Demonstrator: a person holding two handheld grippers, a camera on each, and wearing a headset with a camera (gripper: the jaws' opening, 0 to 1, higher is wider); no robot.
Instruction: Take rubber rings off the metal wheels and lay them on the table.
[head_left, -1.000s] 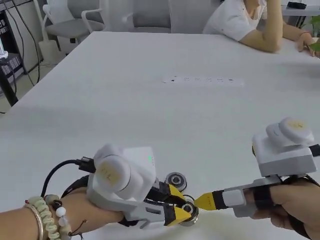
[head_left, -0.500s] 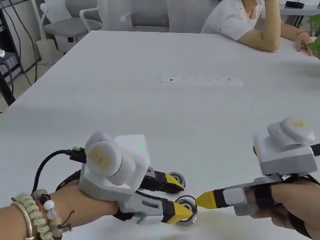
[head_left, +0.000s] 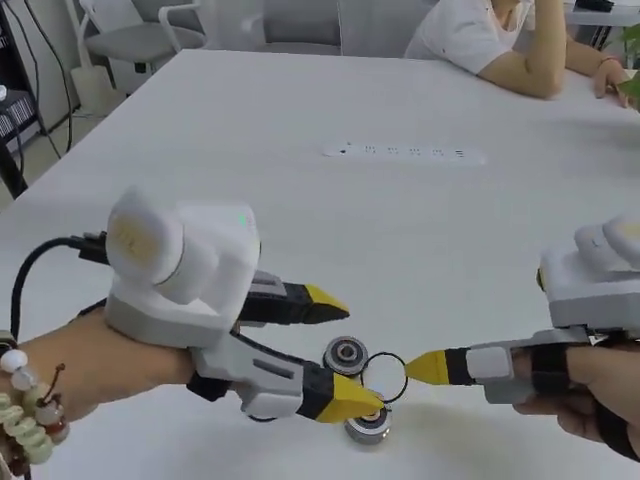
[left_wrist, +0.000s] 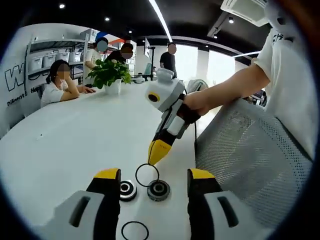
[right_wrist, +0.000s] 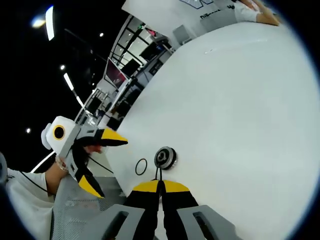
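A thin black rubber ring (head_left: 385, 376) is pinched in the closed yellow-tipped jaws of the right gripper (head_left: 410, 368), just beside the round metal wheel (head_left: 347, 353). A second wheel (head_left: 368, 427), near the first, is partly hidden by the left gripper (head_left: 362, 352), whose jaws are spread wide. Another ring (left_wrist: 135, 231) is laid flat near the wheel on the smooth white table (head_left: 300, 200).

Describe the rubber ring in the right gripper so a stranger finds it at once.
On the white table, near the person's edge, lie two metal wheels. Beside them, the right gripper pinches a thin black ring in its yellow tips. The other ring lies flat and free; this one is gripped.
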